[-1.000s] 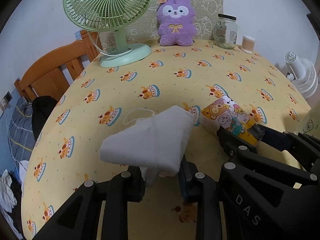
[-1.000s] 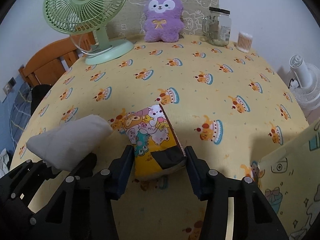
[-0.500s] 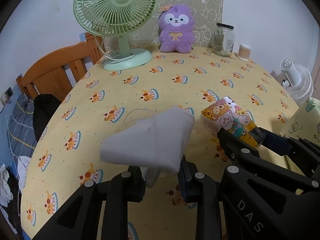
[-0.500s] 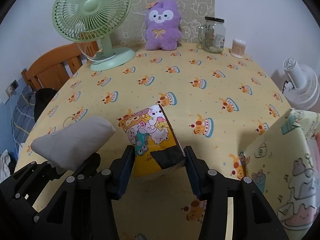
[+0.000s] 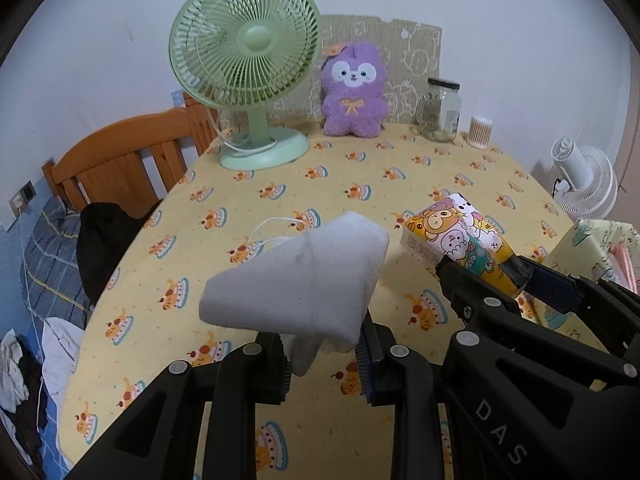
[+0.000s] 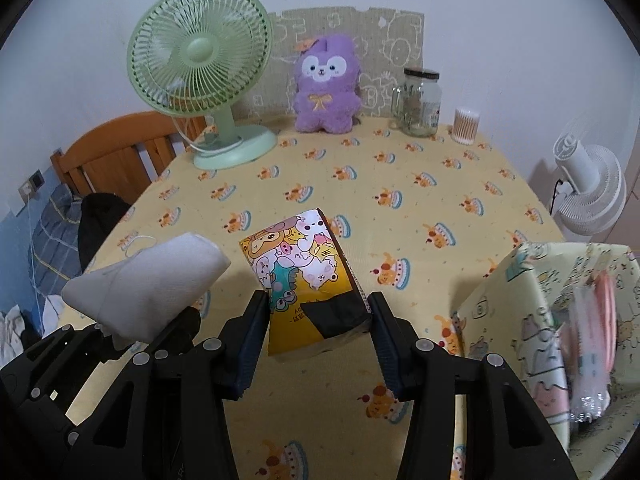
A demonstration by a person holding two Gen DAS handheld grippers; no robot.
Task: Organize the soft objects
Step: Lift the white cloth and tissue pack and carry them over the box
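The left gripper (image 5: 323,350) is closed narrow on a folded white cloth (image 5: 298,282), held in the air above the yellow table (image 6: 400,168). Just right of the cloth, the right gripper (image 6: 318,326) clamps a colourful tissue pack (image 6: 302,276), also lifted off the table. A patterned box (image 6: 520,300) stands at the table's right edge.

Left wrist view: close behind left gripper (image 5: 322,354), angled down across table (image 5: 280,184) toward far wall. Right wrist view: same heading, from right gripper (image 6: 318,318) just beside. Both share green fan (image 5: 244,48), purple plush (image 6: 326,84); right edge probably a box, blurred.
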